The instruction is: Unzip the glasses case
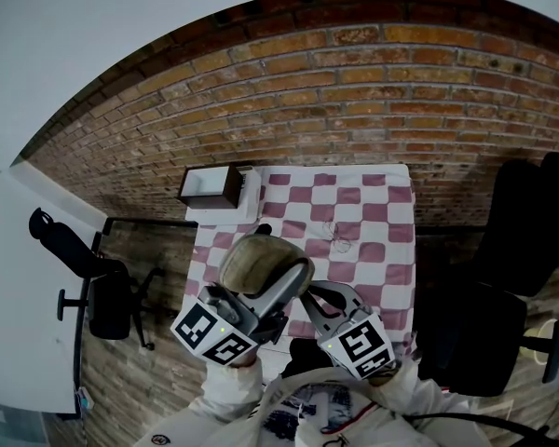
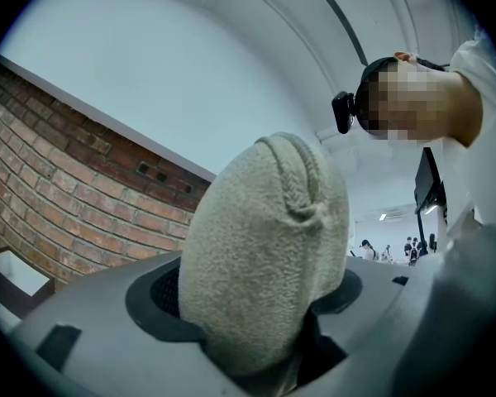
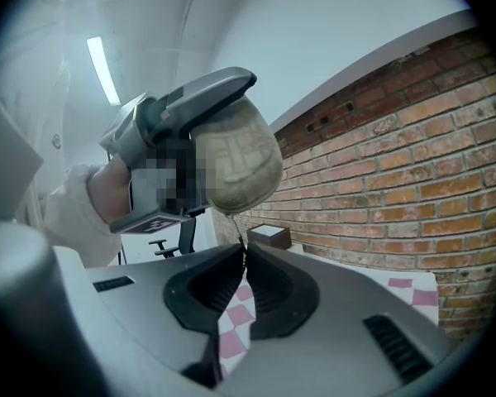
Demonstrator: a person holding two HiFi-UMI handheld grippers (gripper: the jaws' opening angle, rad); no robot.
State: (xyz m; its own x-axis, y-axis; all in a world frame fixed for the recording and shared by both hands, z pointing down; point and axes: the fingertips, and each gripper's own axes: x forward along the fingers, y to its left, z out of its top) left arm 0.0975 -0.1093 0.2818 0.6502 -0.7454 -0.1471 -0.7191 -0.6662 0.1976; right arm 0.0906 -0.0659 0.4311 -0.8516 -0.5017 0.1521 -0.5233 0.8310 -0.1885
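Observation:
A beige fuzzy glasses case (image 1: 261, 261) is held up off the table, with my left gripper (image 1: 261, 283) shut on its sides. In the left gripper view the case (image 2: 264, 255) fills the space between the jaws, and its zipper seam runs over the top. In the right gripper view the case (image 3: 240, 168) hangs just above and beyond my right gripper (image 3: 243, 251). A thin zipper pull (image 3: 234, 228) drops from the case into the right jaws, which are shut on it. In the head view the right gripper (image 1: 309, 294) sits close to the right of the case.
Below lies a table with a pink-and-white checked cloth (image 1: 391, 250). A dark open box (image 1: 211, 186) stands at its far left corner, and a pair of glasses (image 1: 335, 233) lies mid-table. A brick wall is behind. Office chairs stand left (image 1: 102, 296) and right (image 1: 512, 277).

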